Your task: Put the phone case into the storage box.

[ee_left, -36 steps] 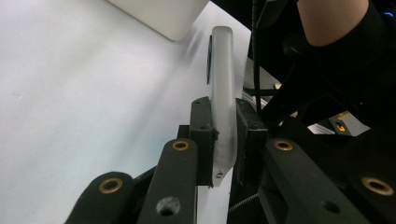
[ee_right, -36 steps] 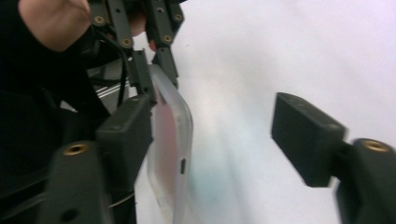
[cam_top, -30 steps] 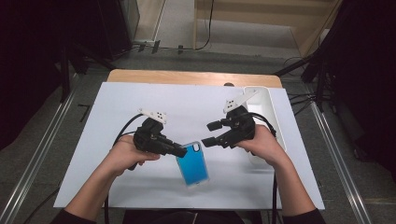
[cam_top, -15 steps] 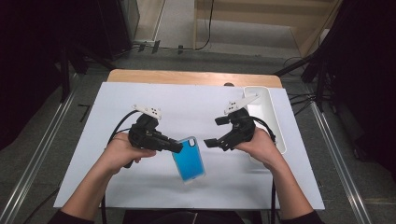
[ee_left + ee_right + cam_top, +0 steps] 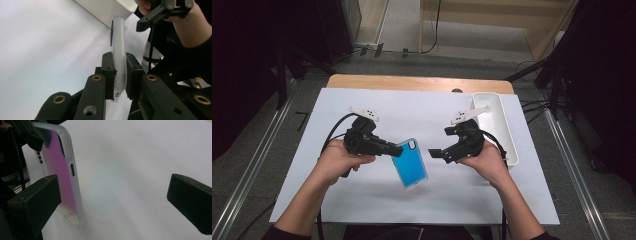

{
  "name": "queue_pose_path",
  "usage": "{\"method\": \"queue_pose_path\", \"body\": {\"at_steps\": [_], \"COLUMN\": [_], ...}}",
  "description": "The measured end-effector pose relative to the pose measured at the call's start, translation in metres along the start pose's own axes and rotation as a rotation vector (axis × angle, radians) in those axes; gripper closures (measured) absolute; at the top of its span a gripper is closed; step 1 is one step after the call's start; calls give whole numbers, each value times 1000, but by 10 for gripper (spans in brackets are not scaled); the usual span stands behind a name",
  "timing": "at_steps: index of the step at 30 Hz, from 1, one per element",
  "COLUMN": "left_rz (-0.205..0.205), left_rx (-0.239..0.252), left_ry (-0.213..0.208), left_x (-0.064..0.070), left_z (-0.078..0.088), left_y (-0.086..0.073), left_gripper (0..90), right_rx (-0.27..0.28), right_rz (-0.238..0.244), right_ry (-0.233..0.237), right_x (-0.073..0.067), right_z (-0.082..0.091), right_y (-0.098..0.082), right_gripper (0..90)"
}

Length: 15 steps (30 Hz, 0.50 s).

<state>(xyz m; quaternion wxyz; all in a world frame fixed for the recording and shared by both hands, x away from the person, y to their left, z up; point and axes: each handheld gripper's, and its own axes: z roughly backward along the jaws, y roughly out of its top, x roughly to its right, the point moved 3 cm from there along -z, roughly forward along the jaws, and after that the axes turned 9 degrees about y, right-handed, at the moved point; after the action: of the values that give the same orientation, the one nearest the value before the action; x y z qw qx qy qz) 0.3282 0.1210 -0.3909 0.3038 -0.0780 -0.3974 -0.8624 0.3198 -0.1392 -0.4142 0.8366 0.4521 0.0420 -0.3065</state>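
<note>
A phone case, blue from above with a frosted rim, hangs over the middle of the white table. My left gripper is shut on its upper corner; in the left gripper view the case's pale edge stands clamped between the two black jaws. My right gripper sits just right of the case, open, with nothing between its jaws. In the right gripper view the case looks pink-purple and stands left of the gap, held at its top by the left gripper.
A white oblong bin stands at the table's right edge, behind my right hand. The white sheet covers a wooden table. Metal rails run along both sides of the table, with dark equipment beyond.
My left gripper has carried the phone case a little to the left. My right gripper has drawn back to the right and now stands apart from the case.
</note>
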Motion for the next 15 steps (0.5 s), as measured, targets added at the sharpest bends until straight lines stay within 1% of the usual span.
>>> {"method": "queue_pose_path", "body": {"at_steps": [2, 3, 6, 8, 10, 11, 12, 14, 15], "left_rz": [5, 15, 27, 31, 38, 44, 47, 58, 62], "left_rx": [4, 10, 5, 10, 25, 31, 39, 44, 44], "left_ry": [8, 14, 28, 53, 60, 62, 73, 91, 94], "left_x": [-2, -2, -3, -4, -3, -4, -4, -5, -5], "left_z": [2, 2, 3, 4, 5, 6, 7, 7, 7], "left_y": [0, 1, 1, 2, 3, 3, 4, 5, 5], "left_gripper": [794, 793, 793, 794, 793, 794, 794, 794, 794], "right_rx": [10, 14, 21, 21, 13, 9, 3, -5, 3], "right_rz": [-11, -19, -39, -47, -47, -41, -29, -32, -29], "right_ry": [-11, -21, -61, -65, -53, -67, -82, -92, -95], "right_x": [-1, -2, -3, -3, -4, -5, -6, -8, -9], "right_z": [-1, -2, -4, -6, -8, -9, -10, -12, -13], "right_y": [0, 0, 0, -2, -4, -4, -5, -5, -6], "right_gripper": [0, 0, 0, 0, 0, 0, 0, 0, 0]}}
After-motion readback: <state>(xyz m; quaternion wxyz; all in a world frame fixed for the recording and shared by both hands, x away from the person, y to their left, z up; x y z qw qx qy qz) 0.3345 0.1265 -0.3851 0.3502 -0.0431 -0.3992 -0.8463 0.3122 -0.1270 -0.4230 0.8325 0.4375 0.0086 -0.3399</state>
